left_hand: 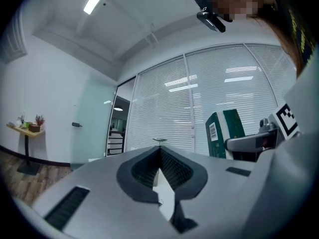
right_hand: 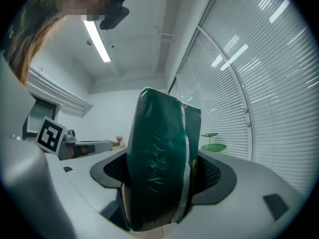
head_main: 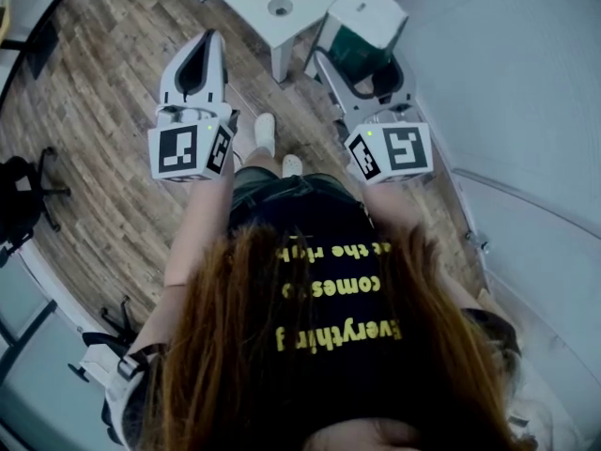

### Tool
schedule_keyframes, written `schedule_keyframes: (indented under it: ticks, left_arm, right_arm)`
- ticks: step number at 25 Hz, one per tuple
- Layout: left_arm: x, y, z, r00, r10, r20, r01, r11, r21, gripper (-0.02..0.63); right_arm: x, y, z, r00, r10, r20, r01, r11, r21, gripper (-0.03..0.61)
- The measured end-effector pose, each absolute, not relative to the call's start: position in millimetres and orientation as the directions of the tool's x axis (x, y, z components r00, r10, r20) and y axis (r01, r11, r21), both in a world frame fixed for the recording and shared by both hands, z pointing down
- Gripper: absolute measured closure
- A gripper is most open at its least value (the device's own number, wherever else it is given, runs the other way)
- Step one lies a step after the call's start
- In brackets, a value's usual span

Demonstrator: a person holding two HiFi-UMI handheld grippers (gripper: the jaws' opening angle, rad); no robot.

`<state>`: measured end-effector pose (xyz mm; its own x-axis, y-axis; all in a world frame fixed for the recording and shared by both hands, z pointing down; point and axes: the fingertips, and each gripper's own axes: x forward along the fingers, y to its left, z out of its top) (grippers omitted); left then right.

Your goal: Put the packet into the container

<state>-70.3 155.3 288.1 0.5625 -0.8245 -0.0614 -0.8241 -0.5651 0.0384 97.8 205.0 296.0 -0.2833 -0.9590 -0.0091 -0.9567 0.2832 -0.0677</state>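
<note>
Our right tool (head_main: 362, 64), upper right of the head view, pinches the green packet (right_hand: 159, 163) upright. A barcode (left_hand: 214, 131) shows on its side, no brand legible. Our left tool (left_hand: 160, 152), upper left, is pressed together with nothing between. The shirt (head_main: 319, 252) reads "Everything" in yellow.

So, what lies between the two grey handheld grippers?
In the head view, the person's white shoes on the brown wood-plank floor lie between the left gripper and the right gripper, which clamps the dark green packet.
</note>
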Motion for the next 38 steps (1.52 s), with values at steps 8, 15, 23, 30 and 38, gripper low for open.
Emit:
schedule_keyframes:
  ticks: [8,15,23,30,38]
  left_arm:
    - [-81,63,286,0.58,-0.813,-0.057,-0.81,-0.582,0.074,0.614]
    - [-90,17,286,0.598,-0.799,-0.059,-0.796,-0.601,0.073,0.614]
    - [-92,-42,289,0.624,-0.78,-0.046,-0.776,-0.626,0.08,0.614]
    - [-82,-66,297,0.642,-0.766,-0.031,-0.762,-0.642,0.084,0.614]
    - [-81,-67,303,0.653,-0.757,-0.006,-0.754,-0.651,0.092,0.614]
  right_arm:
    - [85,122,290,-0.264,-0.964,0.012,-0.963,0.263,-0.054,0.201]
    - [76,79,287,-0.242,-0.97,0.0,-0.969,0.242,-0.051,0.201]
    - [71,23,290,-0.221,-0.975,0.018,-0.974,0.22,-0.059,0.201]
    - [82,3,298,-0.195,-0.98,0.037,-0.979,0.192,-0.072,0.201]
    - [85,4,299,-0.166,-0.985,0.043,-0.983,0.163,-0.084,0.201]
